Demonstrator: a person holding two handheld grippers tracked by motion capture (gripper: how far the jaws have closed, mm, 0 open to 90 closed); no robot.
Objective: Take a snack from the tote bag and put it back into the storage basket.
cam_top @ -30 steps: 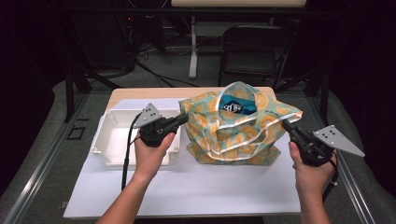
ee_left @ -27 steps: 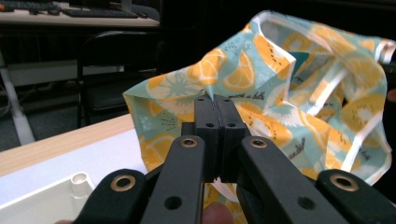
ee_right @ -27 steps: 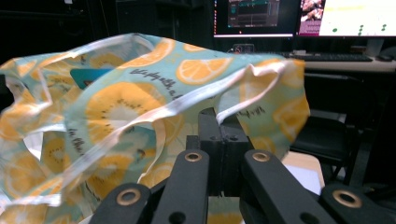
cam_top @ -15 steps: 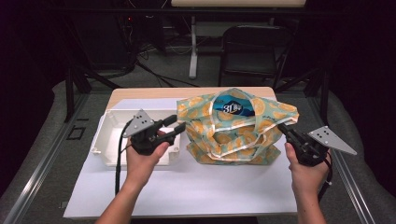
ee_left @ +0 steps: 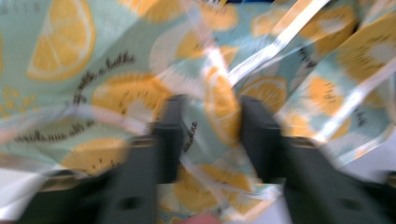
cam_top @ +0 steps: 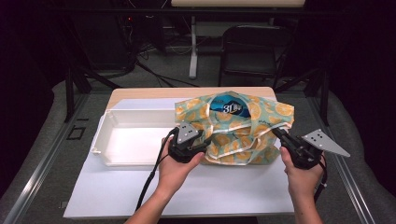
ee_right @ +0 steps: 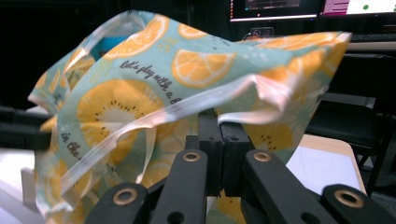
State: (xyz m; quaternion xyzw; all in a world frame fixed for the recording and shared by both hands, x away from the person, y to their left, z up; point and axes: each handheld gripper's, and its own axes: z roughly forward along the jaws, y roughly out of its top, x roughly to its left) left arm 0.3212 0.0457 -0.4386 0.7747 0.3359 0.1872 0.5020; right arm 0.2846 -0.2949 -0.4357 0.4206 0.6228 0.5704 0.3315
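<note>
A mint bag printed with orange slices rests on the white table top, and a blue package shows in its open mouth. My left gripper is at the bag's front left corner. In the left gripper view, which is blurred, its jaws stand apart with a fold of the bag between them. My right gripper meets the bag's right edge. The right gripper view shows that gripper shut on the bag's white-trimmed rim.
An empty white plastic bin sits left of the bag, close to my left hand. White sheet covers the table in front of both hands. A black chair and cables stand beyond the far edge.
The bag has sunk and slid nearer the front. My left gripper drew back to the left, then came right to the bag's front corner. The right gripper moved down and nearer.
</note>
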